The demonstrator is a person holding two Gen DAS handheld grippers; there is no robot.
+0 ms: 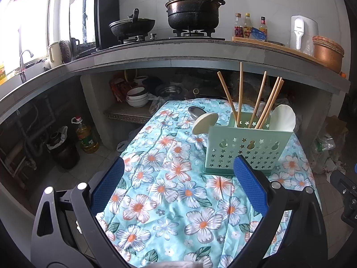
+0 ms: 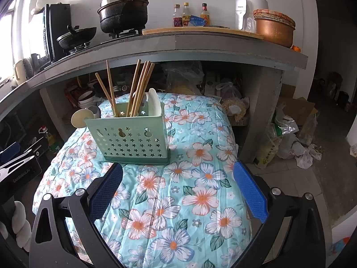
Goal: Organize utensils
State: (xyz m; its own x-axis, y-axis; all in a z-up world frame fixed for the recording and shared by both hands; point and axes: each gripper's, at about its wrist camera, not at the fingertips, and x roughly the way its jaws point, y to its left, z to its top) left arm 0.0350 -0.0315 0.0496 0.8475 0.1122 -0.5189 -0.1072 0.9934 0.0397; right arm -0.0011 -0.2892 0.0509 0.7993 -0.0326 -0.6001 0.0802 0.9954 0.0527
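Both of your grippers hang over the table with nothing in them. Your left gripper [image 1: 178,178] has its blue pads spread wide, and only the flowered cloth [image 1: 169,201] shows between them; its right pad sits in front of the lower corner of the utensil holder [image 1: 245,147], though you cannot tell whether it touches. Your right gripper [image 2: 178,185] is spread just as wide and empty, its left pad just below the holder's base in that view.

The long grey counter [image 1: 178,53] curves across the back of the room, carrying a big black lidded pot [image 1: 194,9] on the stove, a dark wok [image 1: 132,25] beside it, three sauce bottles [image 1: 247,25] and a copper-coloured bowl [image 1: 328,52]. Bowls and bags crowd the shelf underneath.

The mint-green holder, punched with stars, stands upright on the far part of the cloth. Several wooden chopsticks [image 1: 258,100] lean out of its back compartment. A white spoon [image 1: 284,118] stands at its right end, and a cream one [image 1: 204,122] sticks out at its left. A metal spoon [image 1: 196,111] lies on the cloth just behind the holder.
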